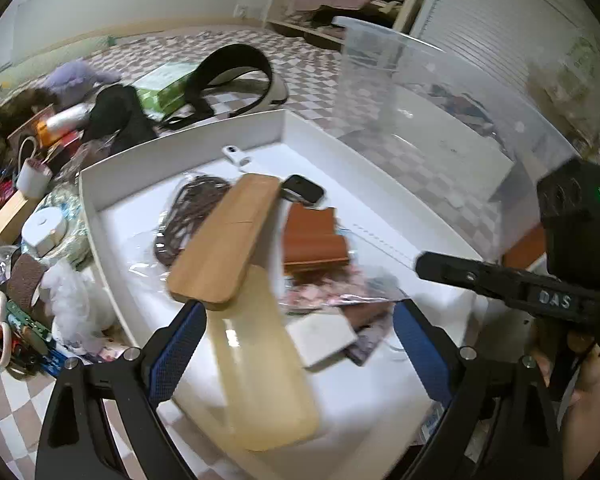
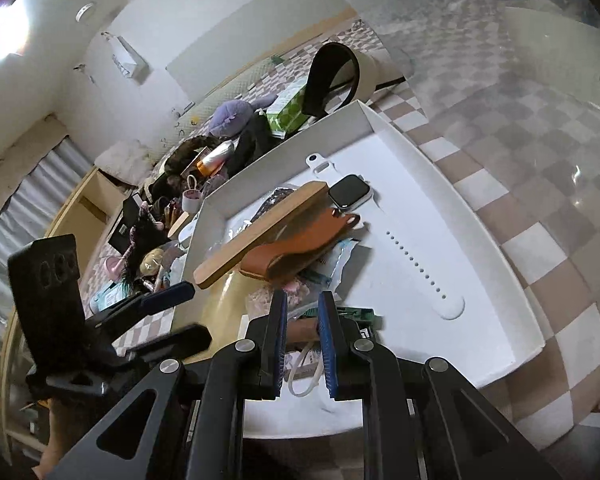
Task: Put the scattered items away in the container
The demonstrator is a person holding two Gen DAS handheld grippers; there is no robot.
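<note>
A checkered bed [image 1: 324, 60] carried the white tray [image 1: 100, 216] ahead of the left gripper [image 1: 296, 344], clutter [image 1: 40, 184] heaped to its left.

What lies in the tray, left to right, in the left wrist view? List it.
Cord bundle → wooden case → brown leather piece, all inside the white tray. The watch overlaps the case, so I leave it out.

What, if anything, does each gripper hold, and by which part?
Nothing is held. The left gripper stands wide open above the wooden paddle in the white tray; the right gripper has a narrow empty gap.
</note>
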